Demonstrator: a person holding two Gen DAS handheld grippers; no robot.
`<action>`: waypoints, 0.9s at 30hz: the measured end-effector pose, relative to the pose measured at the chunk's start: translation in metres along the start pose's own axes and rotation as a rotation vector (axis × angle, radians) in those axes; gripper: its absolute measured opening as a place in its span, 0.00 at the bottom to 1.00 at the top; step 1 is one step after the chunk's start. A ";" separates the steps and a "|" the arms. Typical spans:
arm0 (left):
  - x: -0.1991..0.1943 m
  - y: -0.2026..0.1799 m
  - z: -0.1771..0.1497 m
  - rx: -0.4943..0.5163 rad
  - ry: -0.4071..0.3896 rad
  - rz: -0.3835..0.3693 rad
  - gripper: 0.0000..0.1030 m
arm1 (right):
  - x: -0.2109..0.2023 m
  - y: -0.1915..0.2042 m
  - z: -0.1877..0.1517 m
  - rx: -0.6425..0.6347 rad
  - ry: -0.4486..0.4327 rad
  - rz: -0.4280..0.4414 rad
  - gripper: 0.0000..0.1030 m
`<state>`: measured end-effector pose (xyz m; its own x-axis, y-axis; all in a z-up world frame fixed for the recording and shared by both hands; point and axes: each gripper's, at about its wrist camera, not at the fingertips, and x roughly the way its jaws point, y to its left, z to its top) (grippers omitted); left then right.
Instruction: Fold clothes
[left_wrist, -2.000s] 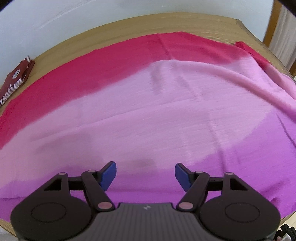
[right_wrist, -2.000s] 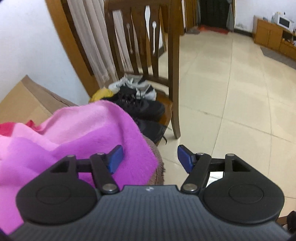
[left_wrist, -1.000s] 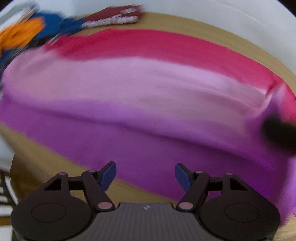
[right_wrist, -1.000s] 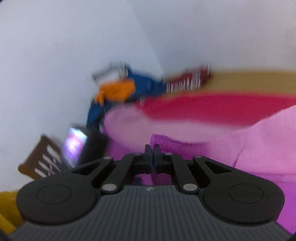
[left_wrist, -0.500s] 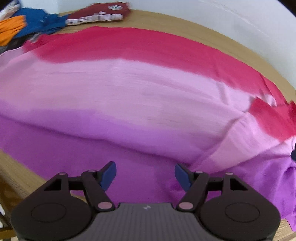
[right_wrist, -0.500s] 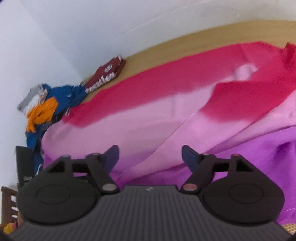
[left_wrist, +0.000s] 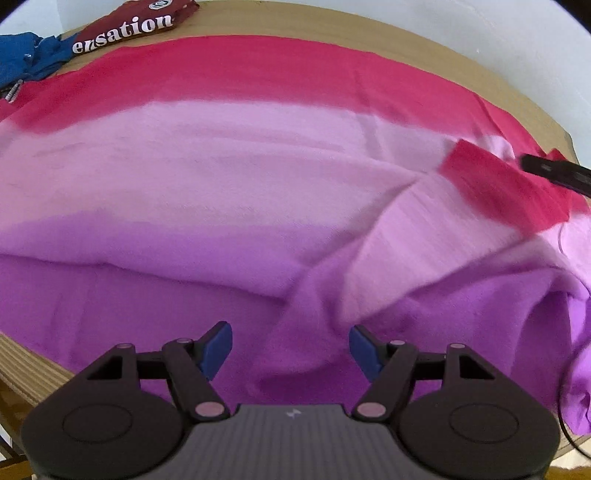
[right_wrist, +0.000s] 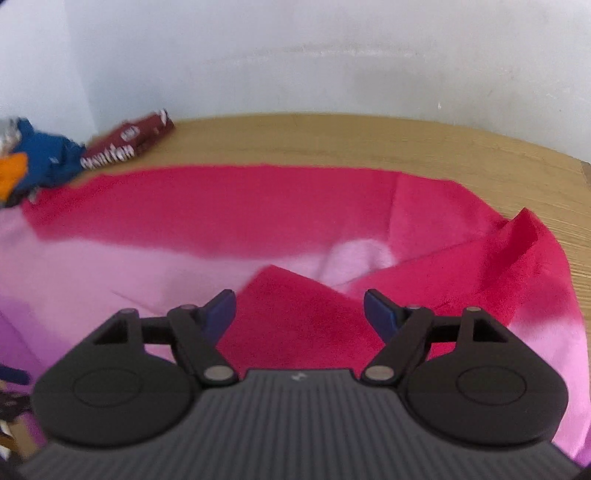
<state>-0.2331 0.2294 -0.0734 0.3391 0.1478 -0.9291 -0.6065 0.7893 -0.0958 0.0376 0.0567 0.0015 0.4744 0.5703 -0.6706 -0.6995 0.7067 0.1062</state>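
A large cloth banded red, pale pink and purple (left_wrist: 229, 177) lies spread over the wooden table (left_wrist: 369, 29). Its right end is folded back over itself, leaving a red-edged flap (left_wrist: 502, 188) on top. My left gripper (left_wrist: 290, 345) hovers open over the purple band near the front edge, holding nothing. In the right wrist view my right gripper (right_wrist: 300, 312) stands open just above the red corner of the folded flap (right_wrist: 295, 314), with the red band (right_wrist: 221, 206) running behind it. Part of the other gripper shows as a dark shape (left_wrist: 554, 175) at the right.
A folded maroon garment with white lettering (left_wrist: 129, 20) and a blue and orange heap (right_wrist: 33, 162) lie at the table's far left corner by the white wall (right_wrist: 295, 55). Bare wood (right_wrist: 369, 144) lies behind the cloth. The table edge (left_wrist: 22, 354) runs at the left front.
The right gripper, shut on the cloth's end a second ago, carried it leftward over the cloth, then opened and let it go. The flap now lies flatter. The left gripper stayed open and swung right.
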 end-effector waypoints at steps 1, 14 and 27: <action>-0.002 -0.001 -0.002 -0.004 -0.002 -0.002 0.70 | 0.008 0.000 0.002 -0.013 0.008 0.009 0.76; 0.008 0.003 0.001 -0.011 -0.059 0.044 0.69 | 0.039 0.013 -0.011 -0.075 0.109 0.091 0.17; -0.012 -0.019 0.005 0.152 -0.095 -0.190 0.16 | 0.009 -0.005 0.021 0.050 0.032 0.123 0.15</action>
<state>-0.2218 0.2156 -0.0586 0.5069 0.0374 -0.8612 -0.4127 0.8877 -0.2043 0.0565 0.0671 0.0106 0.3689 0.6408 -0.6733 -0.7236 0.6527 0.2247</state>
